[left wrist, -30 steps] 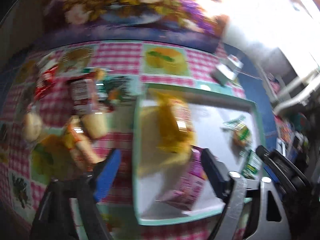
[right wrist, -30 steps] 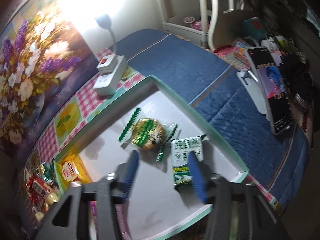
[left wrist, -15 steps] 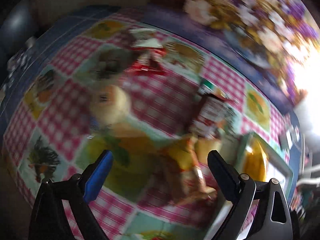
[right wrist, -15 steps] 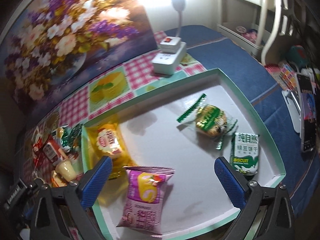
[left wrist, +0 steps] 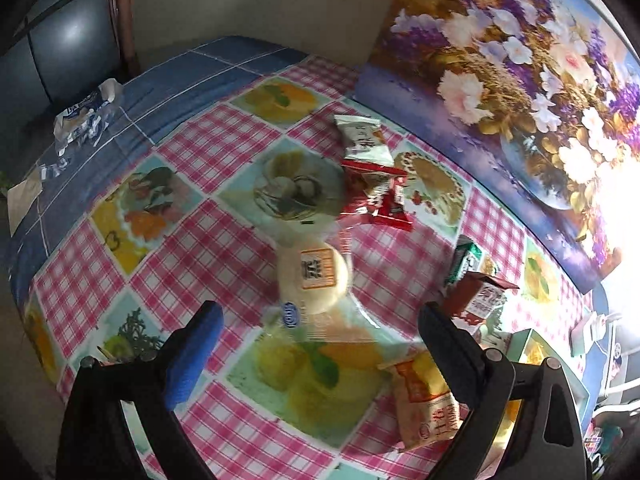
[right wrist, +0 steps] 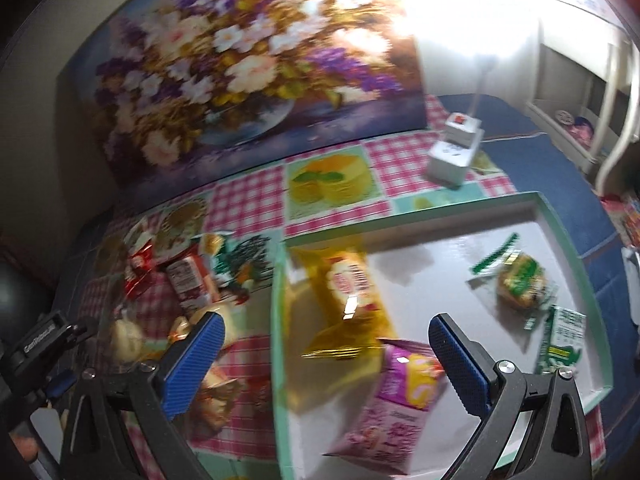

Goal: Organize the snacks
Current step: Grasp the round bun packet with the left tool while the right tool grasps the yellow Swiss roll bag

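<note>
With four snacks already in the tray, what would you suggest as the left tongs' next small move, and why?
Probably lower the left tongs onto the round cream bun just ahead and close on it. The jaws stand wide open with nothing between them, the bun lies loose on the checked cloth with other snacks, and the tray has bare floor left.

Tray (right wrist: 560, 216) centre bare (seemingly); snacks (right wrist: 352, 280) edge it.

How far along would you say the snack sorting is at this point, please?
Done: four packets lie in the mint-rimmed white tray, including the yellow foil pack and pink pouch. In hand: nothing; both claws are open. Left: the round cream bun, red wrapper and orange packet on the checked cloth.
</note>
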### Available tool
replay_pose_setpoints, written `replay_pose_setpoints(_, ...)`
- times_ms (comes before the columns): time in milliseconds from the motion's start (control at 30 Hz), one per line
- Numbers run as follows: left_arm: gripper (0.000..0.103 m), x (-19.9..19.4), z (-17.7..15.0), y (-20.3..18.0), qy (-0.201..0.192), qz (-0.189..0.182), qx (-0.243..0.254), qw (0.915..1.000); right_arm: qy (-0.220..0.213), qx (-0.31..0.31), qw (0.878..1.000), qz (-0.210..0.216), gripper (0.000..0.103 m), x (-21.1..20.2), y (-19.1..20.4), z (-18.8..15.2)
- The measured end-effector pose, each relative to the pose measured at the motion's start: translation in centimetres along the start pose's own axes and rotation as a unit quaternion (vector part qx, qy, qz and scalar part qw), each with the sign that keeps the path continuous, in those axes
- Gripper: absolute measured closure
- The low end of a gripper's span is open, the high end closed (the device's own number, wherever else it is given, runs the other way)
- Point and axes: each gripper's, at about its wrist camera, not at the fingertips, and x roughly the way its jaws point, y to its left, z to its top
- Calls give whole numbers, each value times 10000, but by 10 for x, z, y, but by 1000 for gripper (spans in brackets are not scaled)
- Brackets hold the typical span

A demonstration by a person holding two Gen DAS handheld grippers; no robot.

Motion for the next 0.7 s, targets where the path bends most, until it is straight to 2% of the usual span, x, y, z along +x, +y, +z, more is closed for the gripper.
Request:
replay_pose_setpoints(167, 5, 12, -2, 7, 319, -106, -96, 9994, 282, -293, 9988, 282, 0, 14, 31, -7)
replay_pose_setpoints(267, 5, 21, -4, 13, 479, -69, -264, 9985, 448, -721, 9963, 112, 0, 24, 52, -13)
replay_pose_setpoints(367, 5, 30, -3, 21, 634, -99, -369, 9973, 503, -1149, 9920, 164, 0, 30, 73, -21)
replay_pose_setpoints(600, 5, 36, 8, 55, 740, -189, -709, 9946, 829, -1577, 9837, 235, 0, 54, 104, -37)
replay_pose_setpoints(700, 5, 37, 13, 57, 708, -244, -572, 9955, 904, -1705, 9810, 203, 0, 60, 112, -43)
